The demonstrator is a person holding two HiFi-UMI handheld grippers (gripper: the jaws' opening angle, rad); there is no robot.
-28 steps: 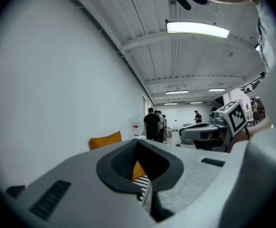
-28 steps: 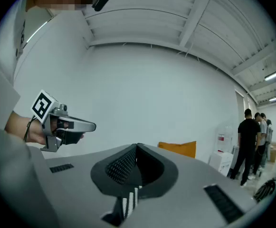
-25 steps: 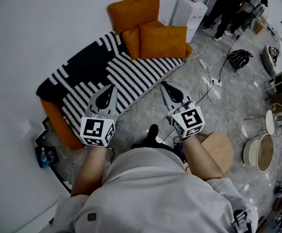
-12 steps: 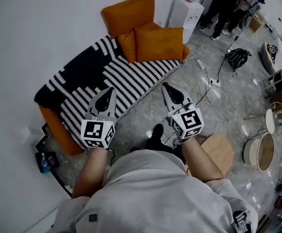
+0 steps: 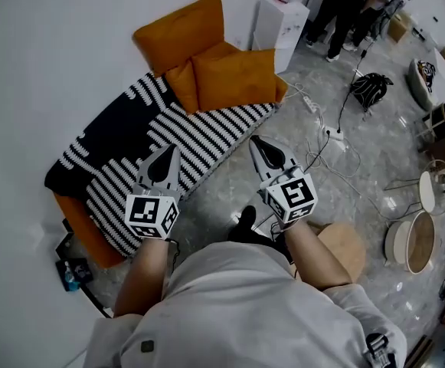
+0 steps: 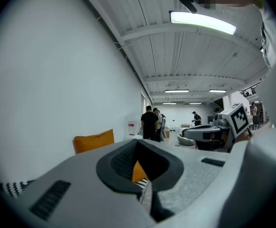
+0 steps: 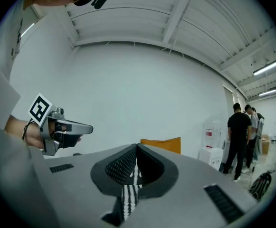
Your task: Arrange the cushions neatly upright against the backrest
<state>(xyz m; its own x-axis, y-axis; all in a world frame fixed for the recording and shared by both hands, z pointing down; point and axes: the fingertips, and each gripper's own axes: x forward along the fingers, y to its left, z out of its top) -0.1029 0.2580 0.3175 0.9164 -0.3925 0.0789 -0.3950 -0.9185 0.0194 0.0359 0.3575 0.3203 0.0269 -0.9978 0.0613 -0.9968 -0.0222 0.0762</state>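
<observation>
At the far end of the striped sofa (image 5: 130, 152), one orange cushion (image 5: 180, 31) stands against the wall, a second cushion (image 5: 236, 79) lies flat along the seat, and the left gripper (image 5: 175, 148) and right gripper (image 5: 255, 139) are closed tight, empty.

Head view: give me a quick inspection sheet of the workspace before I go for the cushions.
Surface: sofa under a black-and-white striped cover, along the wall.
Job's things: three orange cushions at the sofa's far end; back cushion upright at the wall, small cushion and front cushion bunched before it.
Clutter: backpack and wooden stool on the floor.
Tools: left tool and right tool both shut, empty, short of the cushions.
Cables: white power strip with leads across the floor beside the sofa.
Surroundings: water dispenser; people standing beyond it.
</observation>
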